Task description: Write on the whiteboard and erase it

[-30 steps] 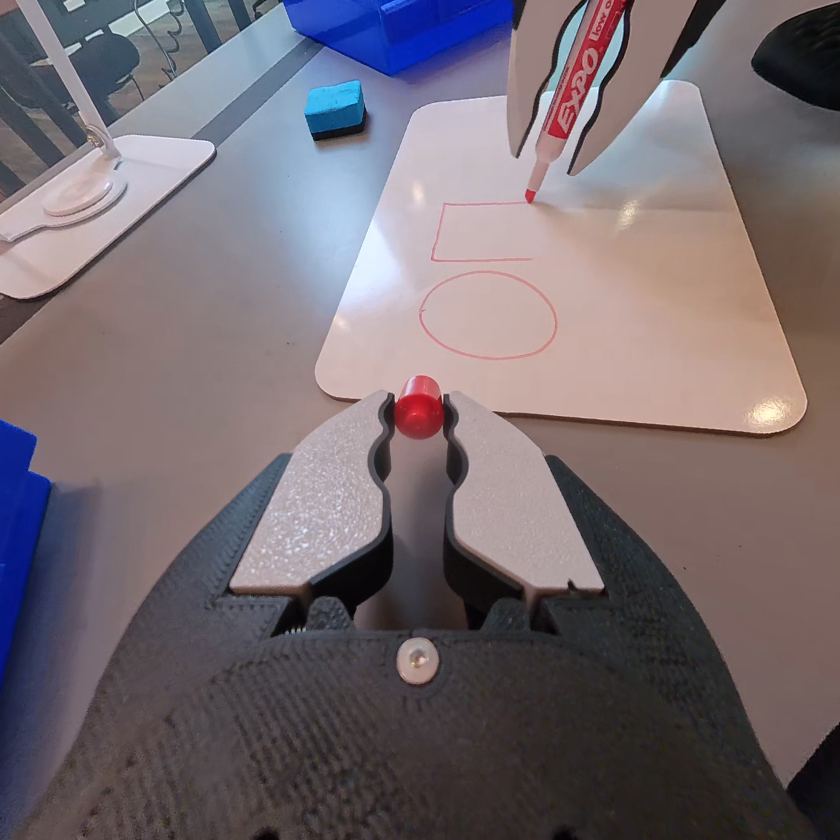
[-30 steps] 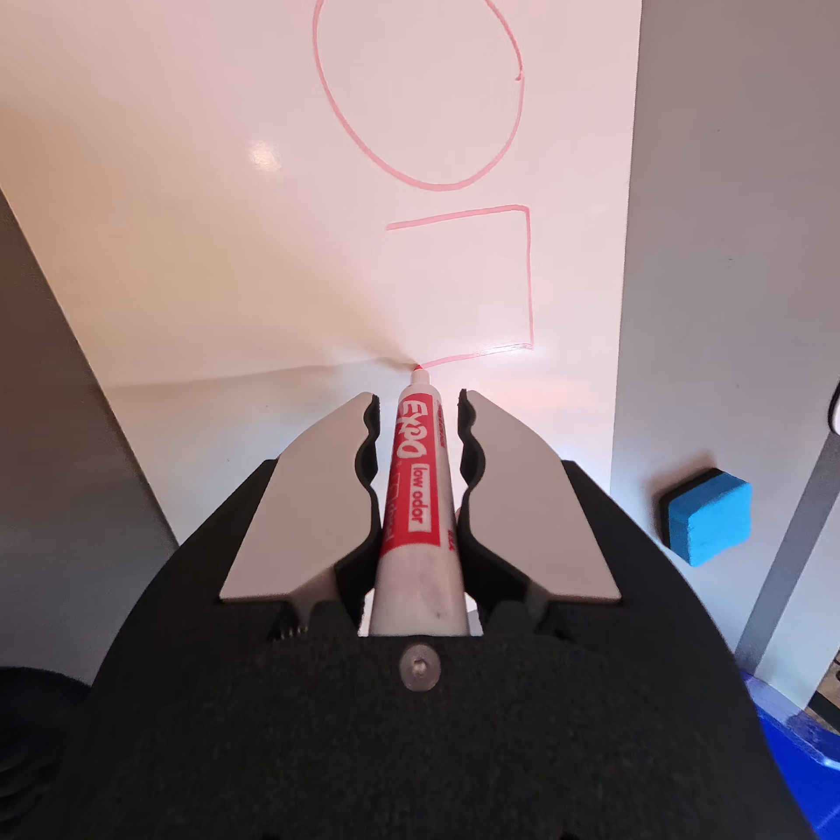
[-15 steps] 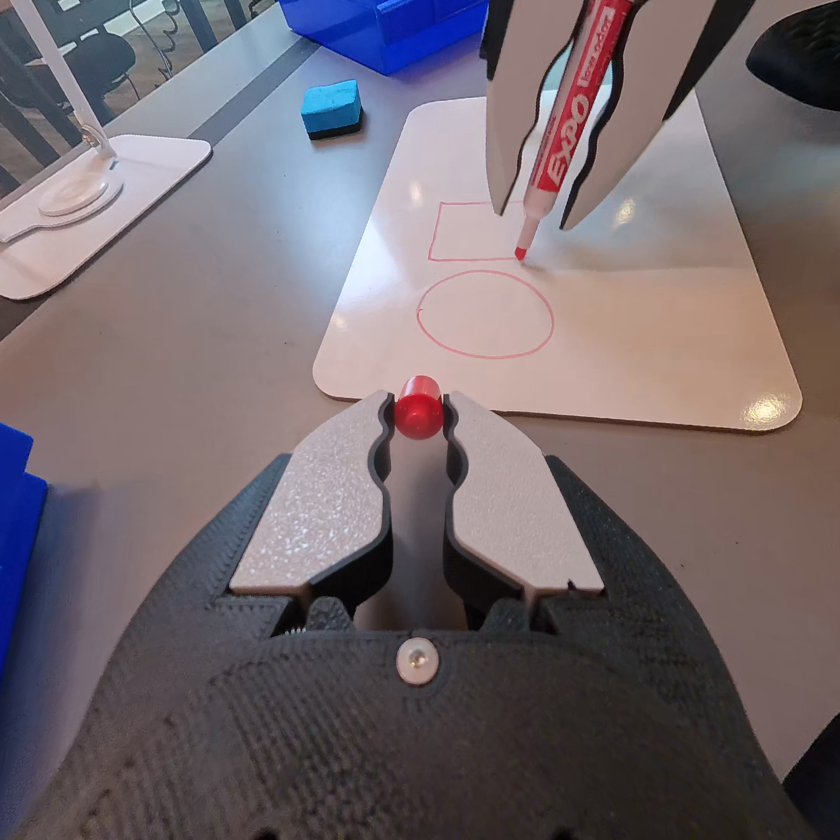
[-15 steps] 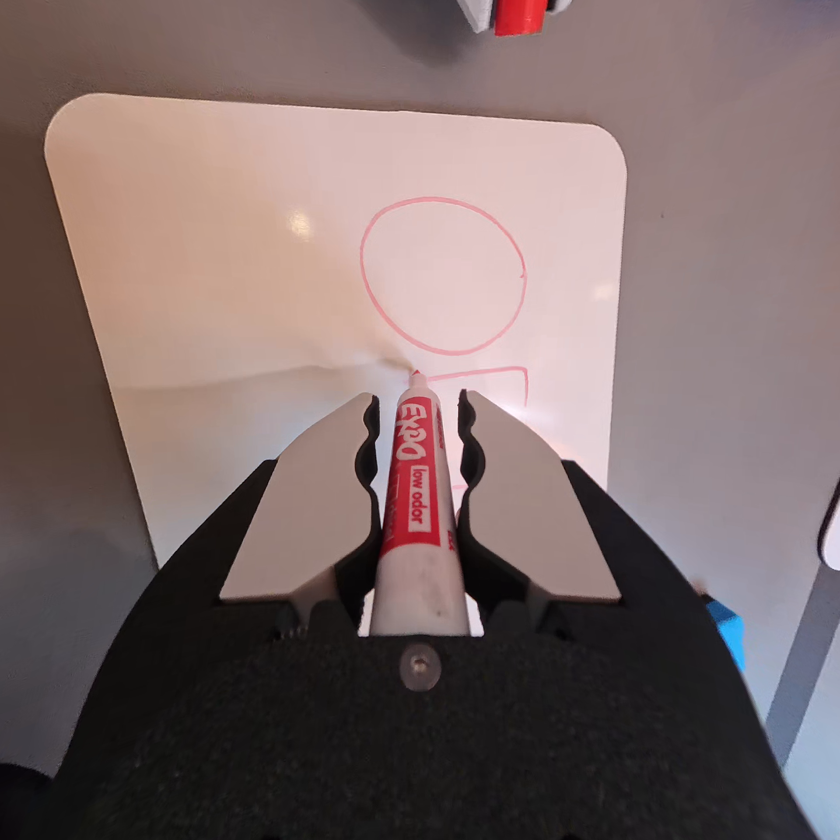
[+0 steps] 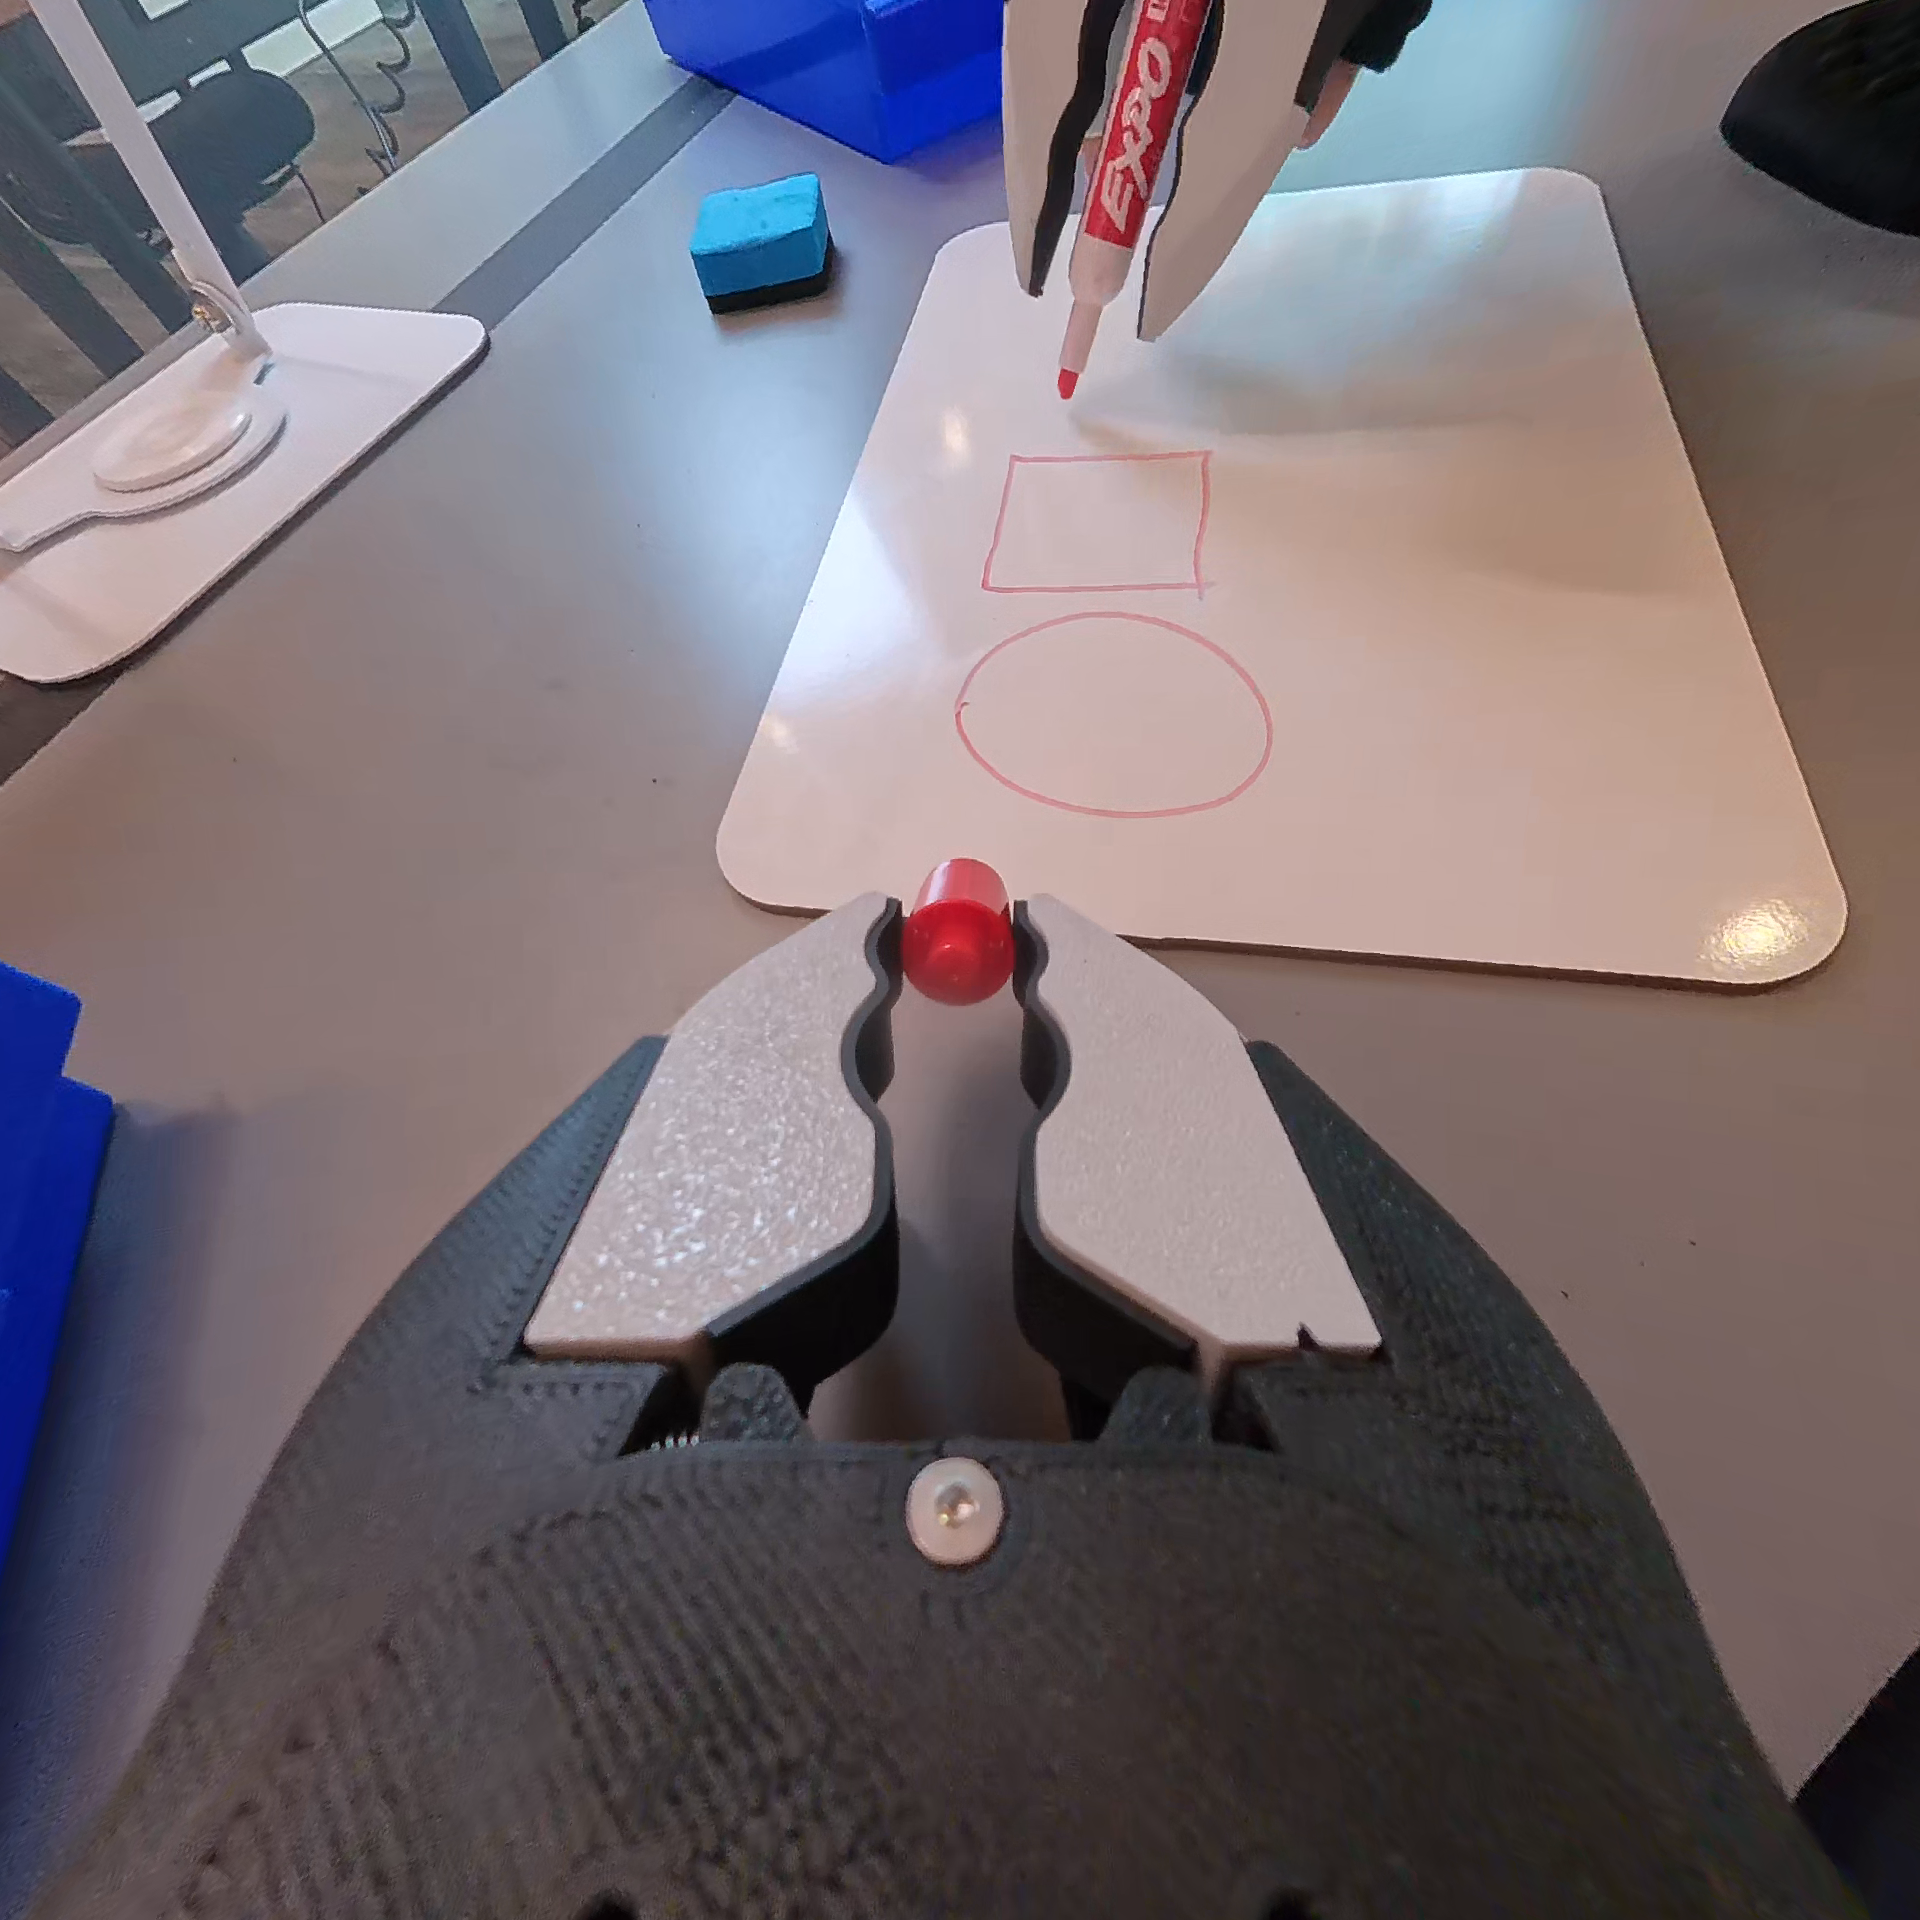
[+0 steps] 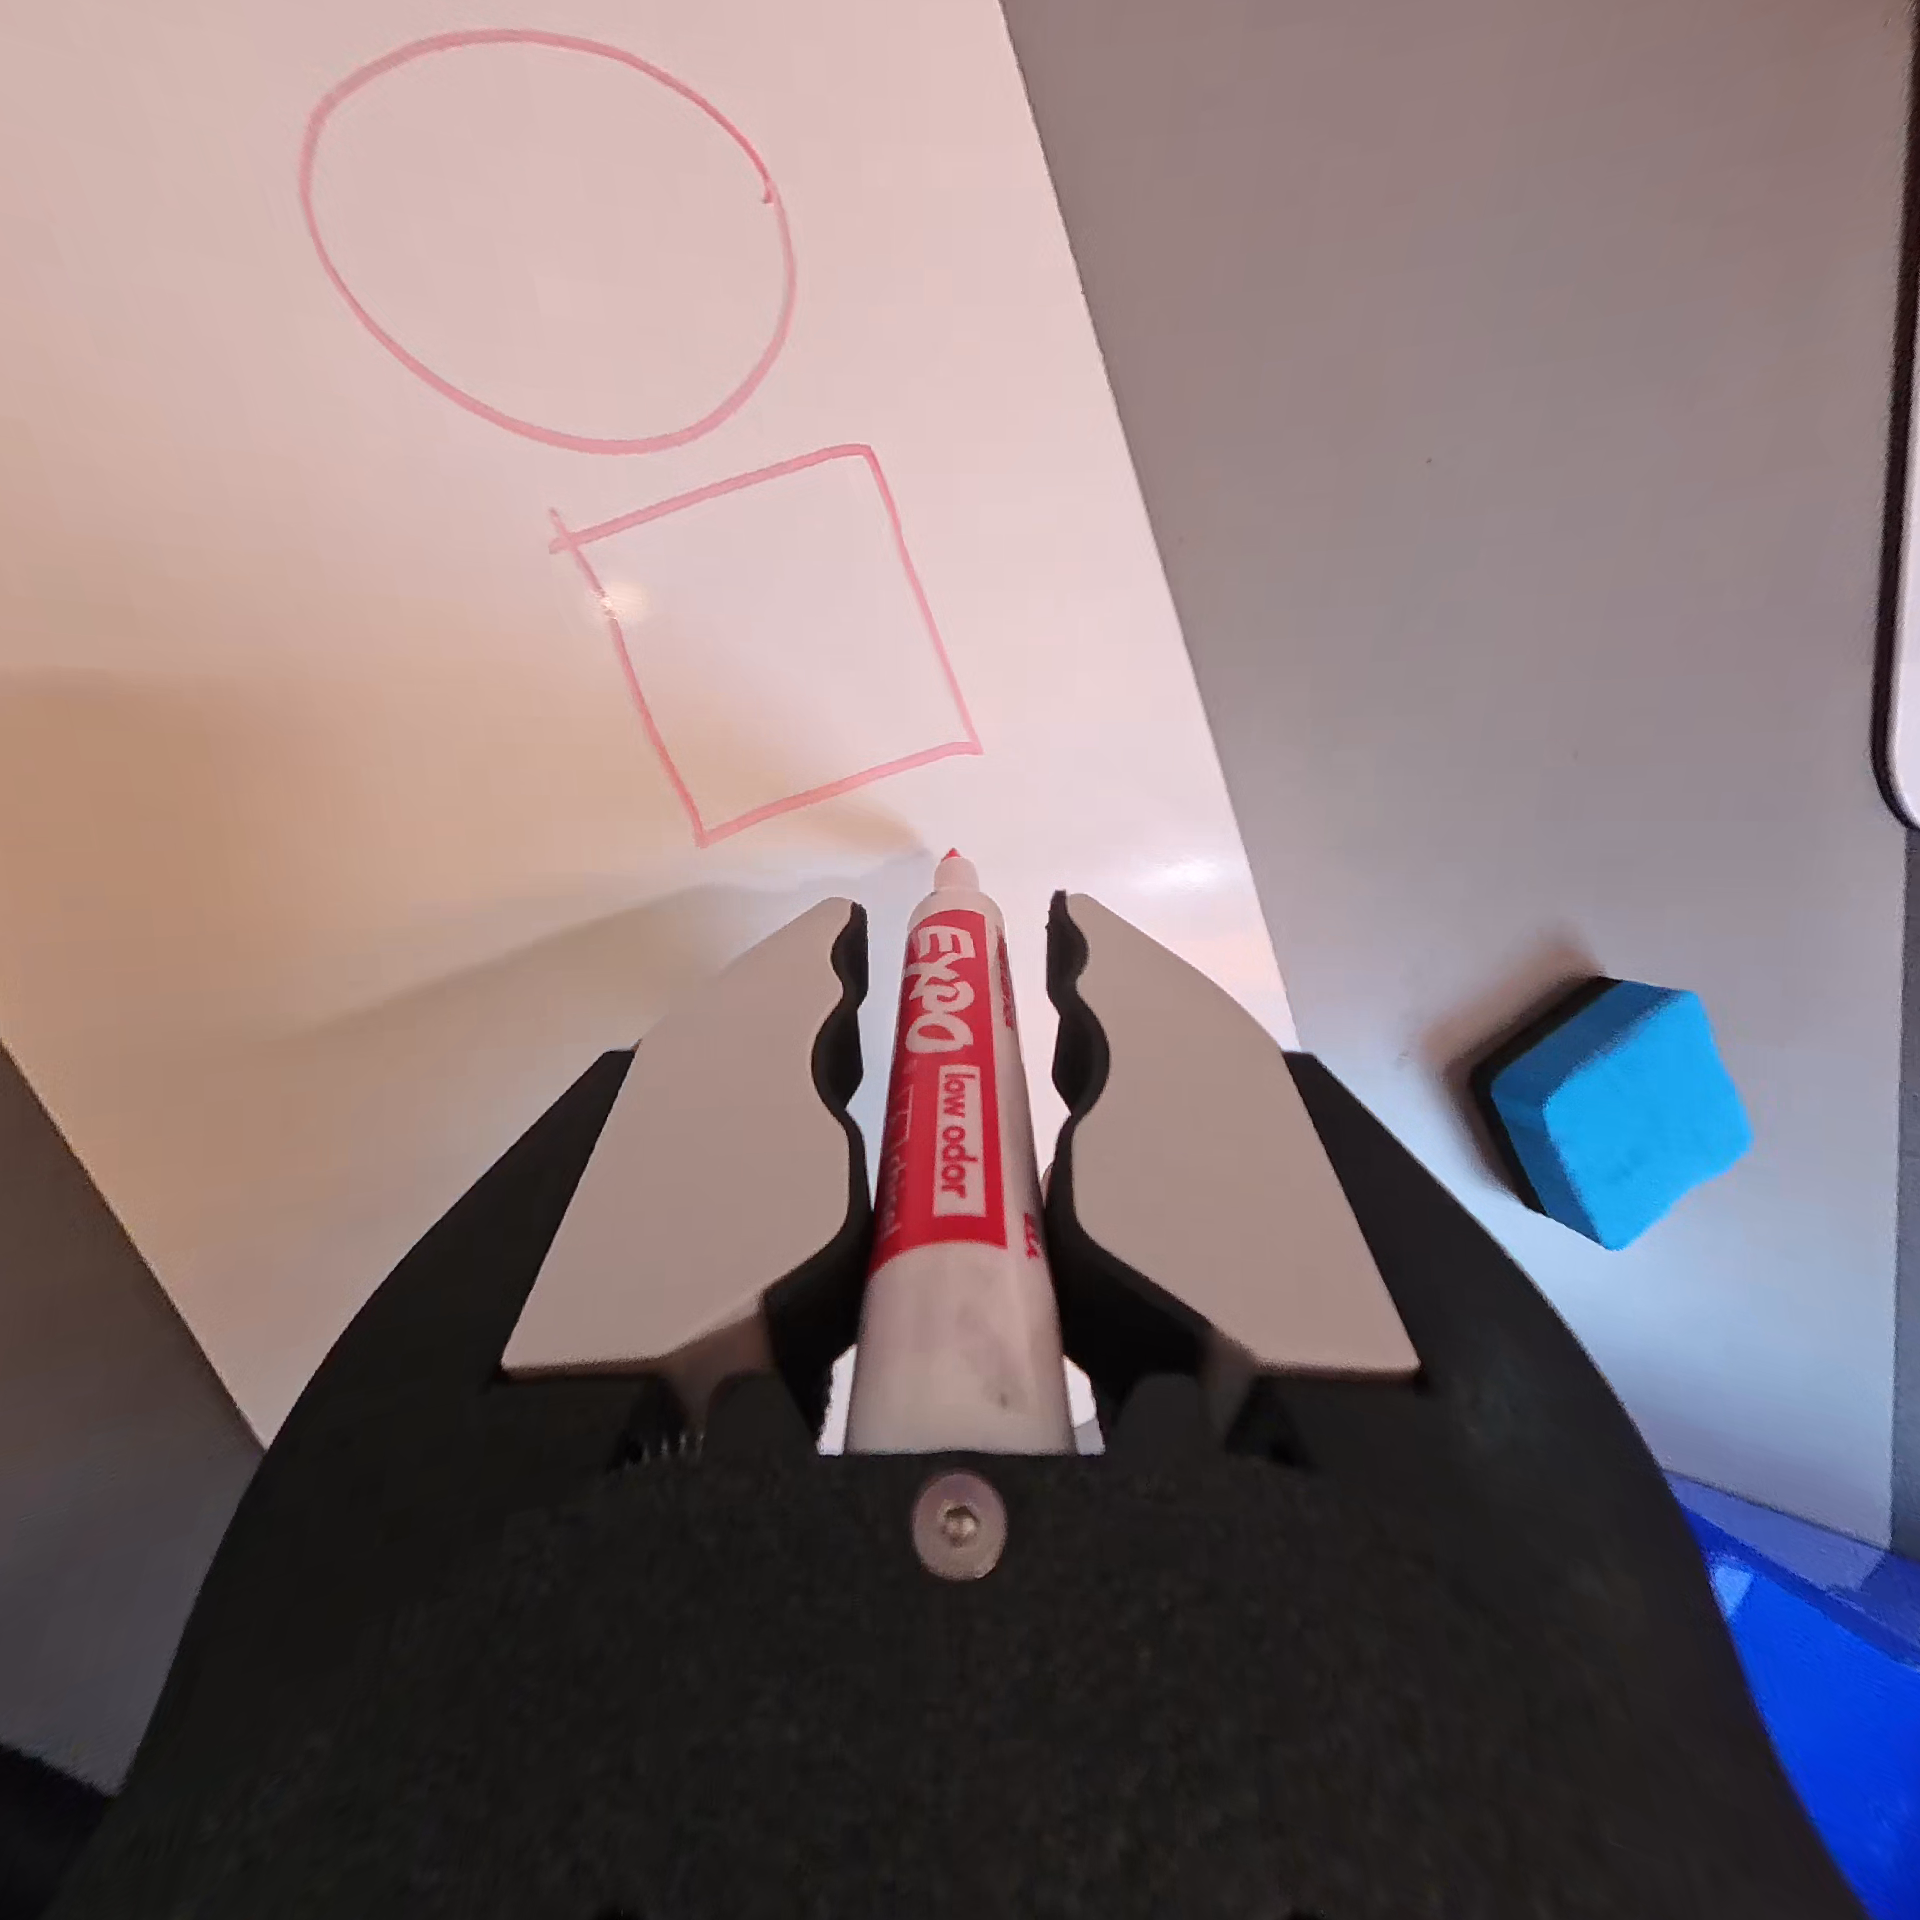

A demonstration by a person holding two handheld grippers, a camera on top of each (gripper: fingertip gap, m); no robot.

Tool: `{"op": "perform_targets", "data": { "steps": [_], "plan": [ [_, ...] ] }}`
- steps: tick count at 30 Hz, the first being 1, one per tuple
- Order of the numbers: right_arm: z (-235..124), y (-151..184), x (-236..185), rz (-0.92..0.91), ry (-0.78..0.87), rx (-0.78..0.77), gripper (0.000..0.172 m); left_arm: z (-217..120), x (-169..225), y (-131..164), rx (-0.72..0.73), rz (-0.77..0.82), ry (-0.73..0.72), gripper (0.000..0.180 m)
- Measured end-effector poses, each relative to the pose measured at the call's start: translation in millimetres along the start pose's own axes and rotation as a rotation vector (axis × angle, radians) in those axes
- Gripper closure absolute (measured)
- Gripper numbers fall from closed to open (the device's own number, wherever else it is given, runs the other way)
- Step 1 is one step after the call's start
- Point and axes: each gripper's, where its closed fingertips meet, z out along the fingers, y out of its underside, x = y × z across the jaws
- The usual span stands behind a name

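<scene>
Now, left gripper (image 5: pixel 957 940) pinches red cap (image 5: pixel 956 928) just off the whiteboard's (image 5: pixel 1455 582) near edge. Right gripper (image 6: pixel 954 914) clamps marker (image 6: pixel 951 1091), tip above board beside drawn square (image 6: pixel 769 634); circle (image 6: pixel 545 239) beyond. Blue eraser (image 6: pixel 1616 1112) on tabletop (image 5: pixel 416 675).

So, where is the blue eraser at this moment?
The blue eraser lies on the grey table, left of the whiteboard's far corner in the left wrist view, near the blue bin.
</scene>
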Motion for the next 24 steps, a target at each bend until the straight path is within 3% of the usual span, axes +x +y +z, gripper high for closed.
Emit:
{"op": "perform_targets", "data": {
  "steps": [8, 17, 24],
  "plan": [
    [3, 5, -9, -0.019, -0.024, -0.041, 0.136, 0, 0, 0, 0.004, -0.009, 0.009, 0.16],
    [-11, 39, 0, 0.023, 0.031, -0.099, 0.136, 0, 0, 0, -0.002, -0.007, 0.01, 0.16],
    [-9, 21, 4, 0.017, 0.043, -0.041, 0.136, 1, 0, 0, -0.004, -0.007, 0.006, 0.16]
  ]
}}
